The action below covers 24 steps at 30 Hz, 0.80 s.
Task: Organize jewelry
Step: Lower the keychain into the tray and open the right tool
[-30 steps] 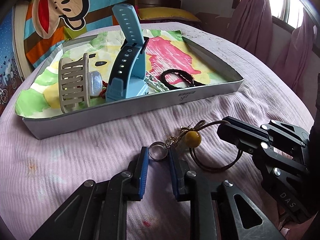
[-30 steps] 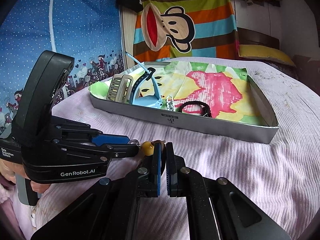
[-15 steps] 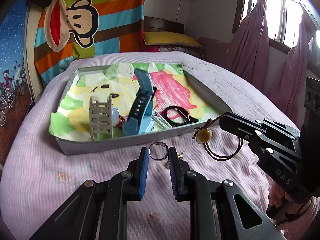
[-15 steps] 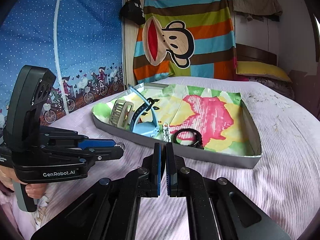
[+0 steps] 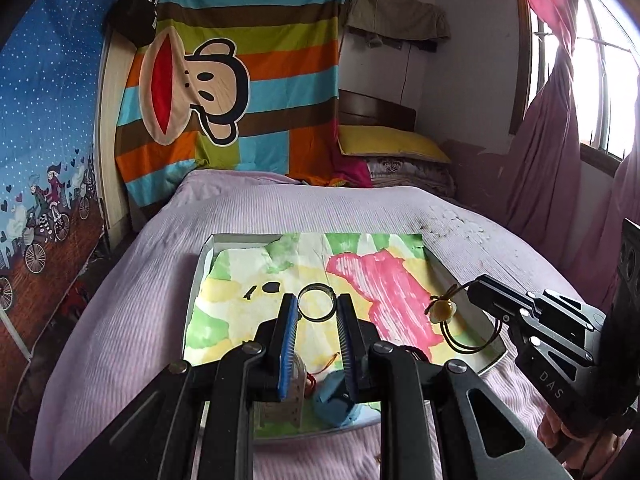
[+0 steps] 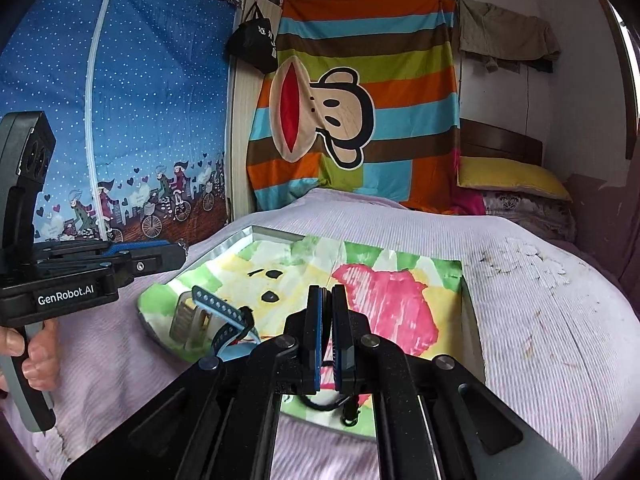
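Note:
My left gripper (image 5: pixel 316 304) is shut on a metal key ring (image 5: pixel 316 322), held in the air over the tray (image 5: pixel 199 280). To its right, my right gripper (image 5: pixel 478 286) is shut on a thin brown cord bracelet with a yellow bead (image 5: pixel 442 312); its loops hang below the tips over the tray's right rim. In the right wrist view the right gripper (image 6: pixel 326 292) has its pads together and the cord hardly shows. The left gripper (image 6: pixel 182 250) reaches in from the left. The tray (image 6: pixel 472 320) is lined with coloured paper.
In the tray's near corner lie a grey watch strap (image 6: pixel 184 320), a blue watch (image 6: pixel 224 314) and a black bracelet (image 6: pixel 316 402). The tray rests on a pink bedspread (image 5: pixel 120 320). A yellow pillow (image 5: pixel 392 144) and a striped hanging stand behind, curtains on the right.
Both grippers rose off the bedspread and moved forward over the tray, the left carrying the key ring, the right the bead cord. Both views now look higher into the room.

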Tool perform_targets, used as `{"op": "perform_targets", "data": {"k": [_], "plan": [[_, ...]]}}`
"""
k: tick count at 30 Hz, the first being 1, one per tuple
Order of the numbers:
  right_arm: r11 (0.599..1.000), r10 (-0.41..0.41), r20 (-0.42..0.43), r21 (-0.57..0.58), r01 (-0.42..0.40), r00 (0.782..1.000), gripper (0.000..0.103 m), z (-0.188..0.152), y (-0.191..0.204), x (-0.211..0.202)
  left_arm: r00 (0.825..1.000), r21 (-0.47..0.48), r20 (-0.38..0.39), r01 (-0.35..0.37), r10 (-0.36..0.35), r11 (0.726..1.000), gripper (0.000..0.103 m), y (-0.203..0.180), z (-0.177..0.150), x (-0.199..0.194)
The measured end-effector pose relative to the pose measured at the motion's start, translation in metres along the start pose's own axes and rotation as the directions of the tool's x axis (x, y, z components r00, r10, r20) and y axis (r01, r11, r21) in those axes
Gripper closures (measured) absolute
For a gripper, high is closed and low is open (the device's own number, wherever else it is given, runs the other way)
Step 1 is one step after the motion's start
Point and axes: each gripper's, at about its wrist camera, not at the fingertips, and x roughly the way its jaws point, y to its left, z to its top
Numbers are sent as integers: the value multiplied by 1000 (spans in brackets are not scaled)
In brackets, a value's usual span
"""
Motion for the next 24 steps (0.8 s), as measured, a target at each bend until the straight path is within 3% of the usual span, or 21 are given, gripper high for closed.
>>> {"op": "perform_targets", "data": {"k": [13,24], "plan": [[996,-16,-118,88,26,993,99,-21,-19,56,983,-32,-185,-21,15,999,84,-2,-10,63],[993,4,-178,115,17,984,99,-49,-23,68,975,-22,-221,5,-10,1000,83,-7,-17,71]]}}
